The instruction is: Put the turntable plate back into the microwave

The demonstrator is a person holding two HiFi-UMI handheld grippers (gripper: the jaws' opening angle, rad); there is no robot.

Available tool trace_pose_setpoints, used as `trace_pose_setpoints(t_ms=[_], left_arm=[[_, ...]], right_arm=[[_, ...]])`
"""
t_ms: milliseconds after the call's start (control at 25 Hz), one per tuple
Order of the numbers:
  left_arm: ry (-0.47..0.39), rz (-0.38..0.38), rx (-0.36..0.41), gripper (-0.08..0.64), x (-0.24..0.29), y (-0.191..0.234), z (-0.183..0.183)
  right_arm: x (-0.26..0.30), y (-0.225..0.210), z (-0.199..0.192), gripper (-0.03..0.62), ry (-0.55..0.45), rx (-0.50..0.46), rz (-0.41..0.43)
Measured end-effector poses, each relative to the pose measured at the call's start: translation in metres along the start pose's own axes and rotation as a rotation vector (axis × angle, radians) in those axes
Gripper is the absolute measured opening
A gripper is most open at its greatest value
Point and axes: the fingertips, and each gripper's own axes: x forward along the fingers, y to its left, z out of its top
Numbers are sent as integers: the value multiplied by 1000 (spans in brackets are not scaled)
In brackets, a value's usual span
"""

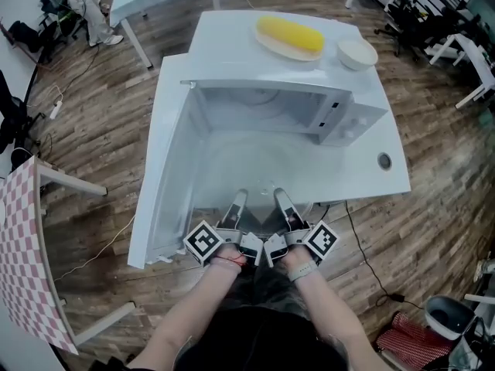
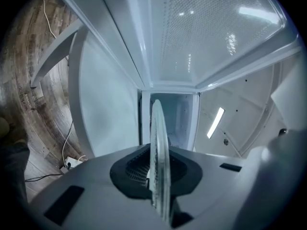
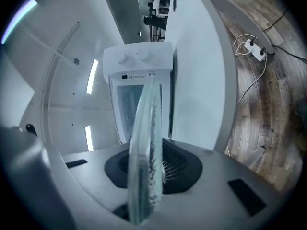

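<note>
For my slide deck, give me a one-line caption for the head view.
Left gripper and right gripper hold a clear round glass turntable plate before the open white microwave.

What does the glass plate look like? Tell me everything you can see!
The glass plate is round, clear and thin. It lies flat in the air just before the open microwave, above the white table. The left gripper and right gripper, side by side, each pinch its near edge. Nothing else seems to touch it.
</note>
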Motion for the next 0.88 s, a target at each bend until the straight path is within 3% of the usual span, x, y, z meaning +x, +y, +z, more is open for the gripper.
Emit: trace_pose_setpoints(t_ms=[160, 560, 880], left_arm=[[-23, -49, -25, 34, 21, -15, 3], [-73, -47, -24, 35, 61, -18, 21], [-106, -95, -21, 34, 85, -20, 40]], right_arm=[[15, -1, 10, 75, 15, 4, -7], [59, -5, 31, 75, 58, 26, -1], [92, -1, 41, 75, 94, -28, 37]])
